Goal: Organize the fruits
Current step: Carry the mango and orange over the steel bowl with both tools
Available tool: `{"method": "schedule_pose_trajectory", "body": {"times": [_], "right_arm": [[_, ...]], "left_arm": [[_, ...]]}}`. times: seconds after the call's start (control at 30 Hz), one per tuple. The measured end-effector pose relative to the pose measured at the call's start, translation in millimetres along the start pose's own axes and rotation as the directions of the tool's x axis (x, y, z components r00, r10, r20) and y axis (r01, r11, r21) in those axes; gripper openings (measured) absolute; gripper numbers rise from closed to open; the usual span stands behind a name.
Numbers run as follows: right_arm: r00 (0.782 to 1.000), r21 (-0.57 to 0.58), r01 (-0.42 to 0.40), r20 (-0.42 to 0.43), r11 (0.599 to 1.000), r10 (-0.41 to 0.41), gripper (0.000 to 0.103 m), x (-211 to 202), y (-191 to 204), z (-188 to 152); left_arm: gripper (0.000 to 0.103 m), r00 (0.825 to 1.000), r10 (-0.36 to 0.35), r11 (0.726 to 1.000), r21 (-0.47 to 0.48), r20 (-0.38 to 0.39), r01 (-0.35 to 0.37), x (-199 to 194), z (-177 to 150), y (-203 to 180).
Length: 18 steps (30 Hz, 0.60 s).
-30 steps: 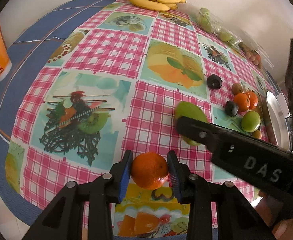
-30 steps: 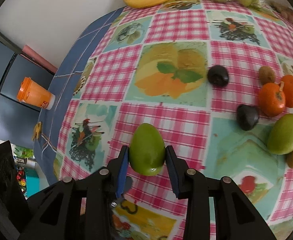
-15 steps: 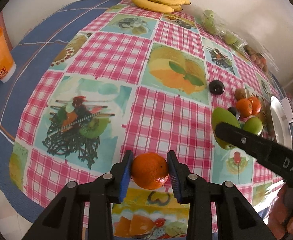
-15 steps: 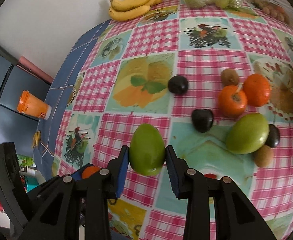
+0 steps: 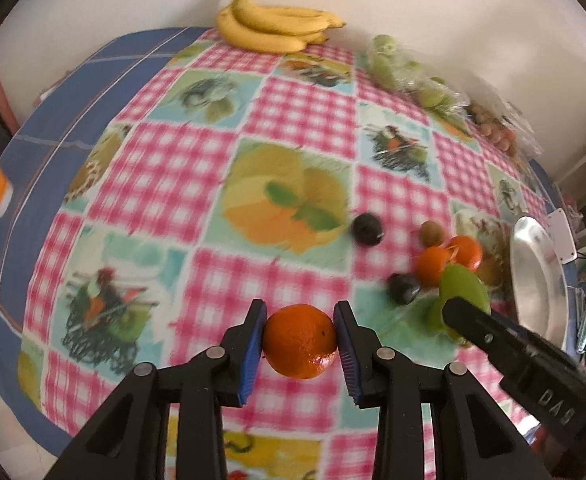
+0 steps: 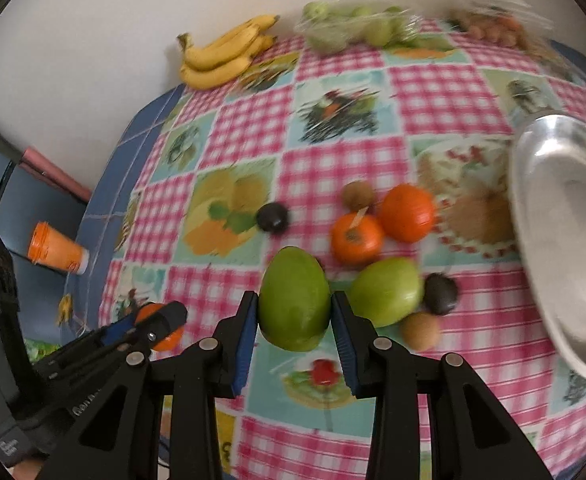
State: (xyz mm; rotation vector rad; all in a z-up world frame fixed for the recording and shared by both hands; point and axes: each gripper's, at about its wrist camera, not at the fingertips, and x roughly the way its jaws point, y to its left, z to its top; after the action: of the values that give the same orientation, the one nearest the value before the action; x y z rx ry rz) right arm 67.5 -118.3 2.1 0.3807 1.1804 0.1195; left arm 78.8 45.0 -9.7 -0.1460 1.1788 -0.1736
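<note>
White wall (image 6: 93, 60) backs a table spread with a pink-checked cloth (image 5: 293, 120) printed with fruit pictures, a blue cloth (image 5: 65, 100) showing at its left margin. At the right edge of the table sits a shiny metal plate (image 6: 565, 240), tilted in the fisheye view. Against the wall lie a bunch of bananas (image 5: 277, 26), a clear bag of green fruit (image 6: 353, 26) and, further right, a blurred bag of reddish fruit (image 6: 493, 26). An orange tumbler (image 6: 55, 248) stands on the blue cloth, far from the fruit.

Next in size, the left gripper (image 5: 299, 340) holds an orange (image 5: 299, 340) clear of the cloth, its blue-padded jaws pinching the fruit from both sides. The right gripper (image 6: 295, 312) likewise pinches a green mango (image 6: 295, 304) between its pads, raised just above the pile of loose fruit near the plate.

That pile lies beside the plate: a second green mango (image 6: 387, 292), two oranges (image 6: 357, 238) touching each other, with what seems a small label on the nearer one, a dark plum (image 6: 441, 294) against the mango, another dark plum (image 6: 272, 218) apart to the left, and two small brown kiwis (image 6: 421, 330), one at the near side, one behind the oranges
</note>
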Motion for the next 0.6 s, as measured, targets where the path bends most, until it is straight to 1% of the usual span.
{"method": "schedule_pose_trajectory", "body": {"times": [0.2,0.37,0.6], "right_arm": [[0.997,0.043,0.051,0.055,0.998,-0.053,0.038,-19,-27,7],[0.992,0.112,0.079,0.088,0.991,-0.089,0.038,-34,-59,12],[0.978,0.218,0.142,0.12,0.966,-0.171,0.038,-57,-107,14]], "left_arm": [[0.037,1.0,-0.016,0.999,0.05,0.008,0.016,4,11,-40],[0.037,0.999,-0.032,0.996,0.087,0.009,0.031,8,15,-70],[0.037,0.998,-0.063,0.988,0.143,0.005,0.062,15,19,-114]]}}
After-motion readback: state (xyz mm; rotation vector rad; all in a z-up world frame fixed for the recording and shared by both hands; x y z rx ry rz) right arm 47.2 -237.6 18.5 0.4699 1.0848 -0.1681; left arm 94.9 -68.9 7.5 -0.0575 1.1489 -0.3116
